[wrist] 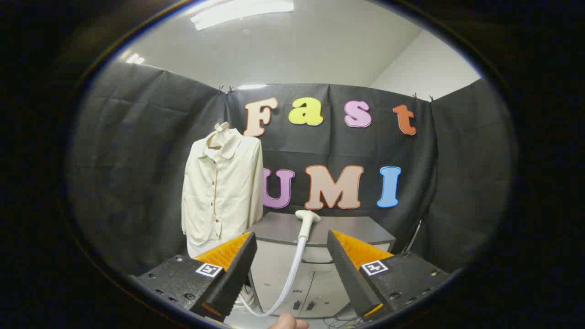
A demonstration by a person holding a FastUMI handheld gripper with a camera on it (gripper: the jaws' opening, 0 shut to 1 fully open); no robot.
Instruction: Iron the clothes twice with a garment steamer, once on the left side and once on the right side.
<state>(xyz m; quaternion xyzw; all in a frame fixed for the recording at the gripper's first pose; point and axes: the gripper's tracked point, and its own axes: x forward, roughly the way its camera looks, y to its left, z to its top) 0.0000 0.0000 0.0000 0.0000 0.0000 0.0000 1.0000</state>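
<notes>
We see the gripper (291, 262) held up in front of the booth, its two fingers spread wide apart and grasping nothing; the gap between them is open air. Each finger carries a small square marker tag on its body.

The garment steamer head (306, 219) rests on the near edge of a grey cabinet (356, 230), roughly at the middle of that edge, just ahead of the fingers and between them in line of sight. It is not touching either finger. The steamer head is white, its flat nozzle end up top, tilted a bit. Its white hose (292, 274) drops from the head over the cabinet's front edge, runs down past the cabinet's front and curves back toward the near finger on the left side.

The shirt (223, 183) hangs upright off the cabinet's left end, beyond the left finger, against the booth's black cloth wall (137, 160). It is cream, collared, buttoned down the front with dark buttons, long sleeves hanging at the sides. We cannot tell what it hangs from. Shirt and steamer head are near each other but apart.

A bit of a hand (288, 323) shows low down between the fingers. A ceiling light (242, 11) is on overhead.
</notes>
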